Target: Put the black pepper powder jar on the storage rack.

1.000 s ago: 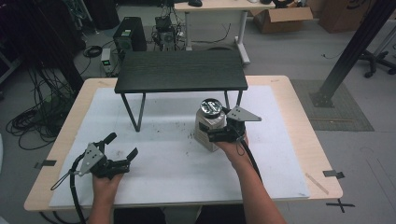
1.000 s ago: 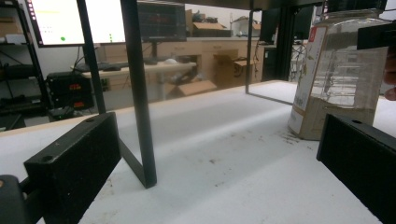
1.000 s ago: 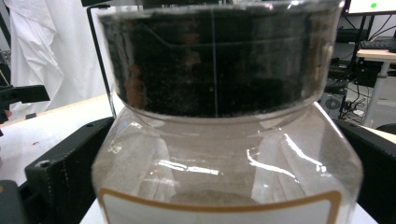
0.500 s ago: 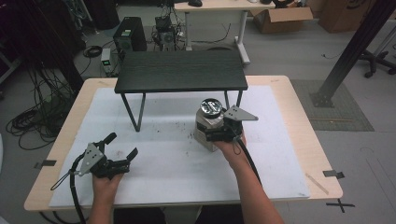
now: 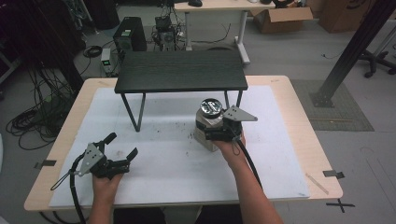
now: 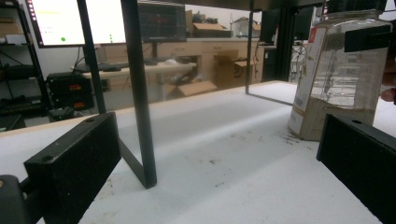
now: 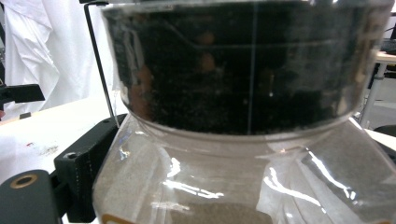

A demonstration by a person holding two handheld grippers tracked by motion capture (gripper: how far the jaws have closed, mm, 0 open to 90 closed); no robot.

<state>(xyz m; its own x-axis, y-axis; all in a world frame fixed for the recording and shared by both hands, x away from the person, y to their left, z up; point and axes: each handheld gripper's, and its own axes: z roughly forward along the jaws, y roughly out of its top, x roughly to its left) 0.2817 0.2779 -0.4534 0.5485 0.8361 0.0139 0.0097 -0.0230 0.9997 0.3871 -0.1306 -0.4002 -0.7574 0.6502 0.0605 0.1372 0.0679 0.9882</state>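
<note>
High view: right hand-held gripper point(image 5: 219, 133) clamped on upright jar point(image 5: 208, 122), long axis vertical; left hand-held gripper point(image 5: 122, 148) jaws apart, empty.

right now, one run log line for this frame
right gripper: shut on jar | left gripper: open, idle | jar: upright on mat

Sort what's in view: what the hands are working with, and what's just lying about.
In hand:
- jar, clamped by the right gripper
- left gripper, open, resting on the white mat

Lying about:
- black stand
- crumbs on the mat
- boxes, cables on the floor
</note>
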